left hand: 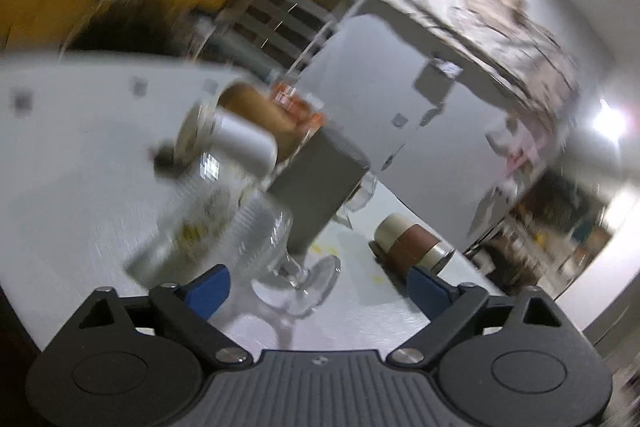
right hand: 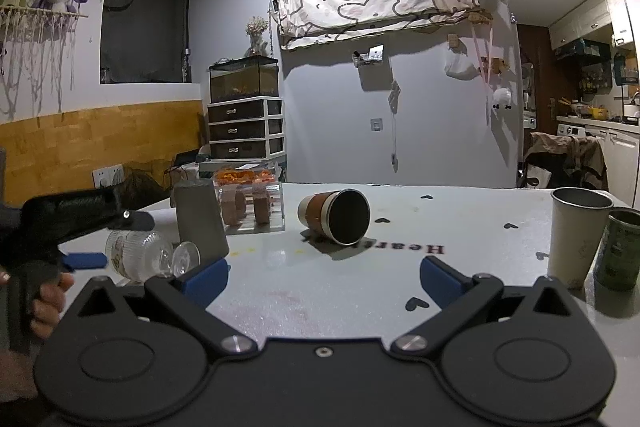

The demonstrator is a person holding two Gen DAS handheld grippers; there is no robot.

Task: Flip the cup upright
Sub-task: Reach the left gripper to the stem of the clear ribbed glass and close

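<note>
A ribbed stemmed glass cup (right hand: 138, 254) lies on its side at the left of the white table (right hand: 360, 291). In the blurred, tilted left wrist view the glass (left hand: 256, 239) lies just ahead, its foot (left hand: 298, 285) between the open blue fingers. My left gripper (left hand: 318, 289) is open around the foot; it also shows in the right wrist view (right hand: 86, 261) next to the glass. A brown and white cup (right hand: 334, 217) lies on its side mid-table, mouth toward me; it shows too in the left wrist view (left hand: 414, 241). My right gripper (right hand: 324, 277) is open and empty, short of it.
A grey upside-down cup (right hand: 200, 221) stands behind the glass. A clear box (right hand: 250, 203) with brown and orange items stands beside it. A white metal cup (right hand: 576, 237) and a green can (right hand: 620, 251) stand at the right edge. Walls and drawers lie beyond the table.
</note>
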